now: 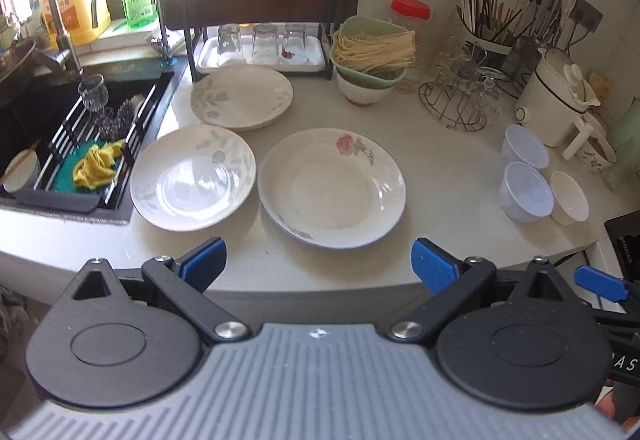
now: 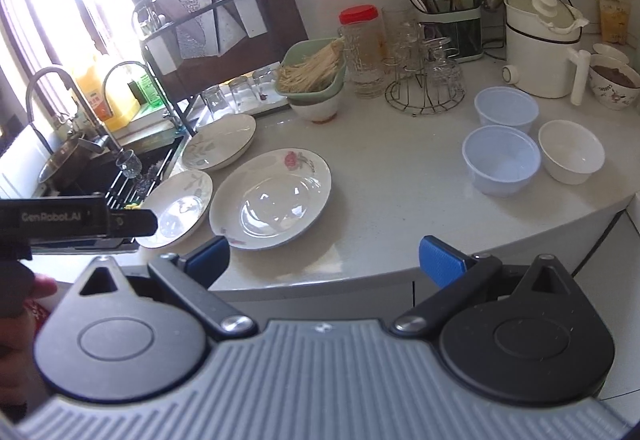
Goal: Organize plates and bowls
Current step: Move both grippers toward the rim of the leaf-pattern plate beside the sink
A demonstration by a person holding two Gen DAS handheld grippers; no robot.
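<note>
Three white plates lie on the pale counter: a rose-print plate [image 1: 332, 186] [image 2: 272, 198] in front, a leaf-print plate [image 1: 194, 178] [image 2: 180, 206] to its left by the sink, and a stack of leaf-print plates [image 1: 241, 96] [image 2: 219, 141] behind. Two bluish plastic bowls [image 1: 525, 192] [image 2: 501, 160], [image 1: 525, 147] [image 2: 506, 111] and a white bowl [image 1: 569, 198] [image 2: 571, 151] stand at the right. My left gripper [image 1: 318, 264] is open and empty at the counter's front edge, facing the rose plate. My right gripper [image 2: 324, 258] is open and empty, also at the front edge.
A sink [image 1: 60, 144] with a drain rack and yellow cloth is at the left. A dish rack with upturned glasses [image 1: 262, 44], a green basket of noodles [image 1: 372, 50], a wire glass stand [image 1: 460, 96], a chopstick holder [image 2: 448, 24] and a white kettle [image 2: 540, 48] line the back.
</note>
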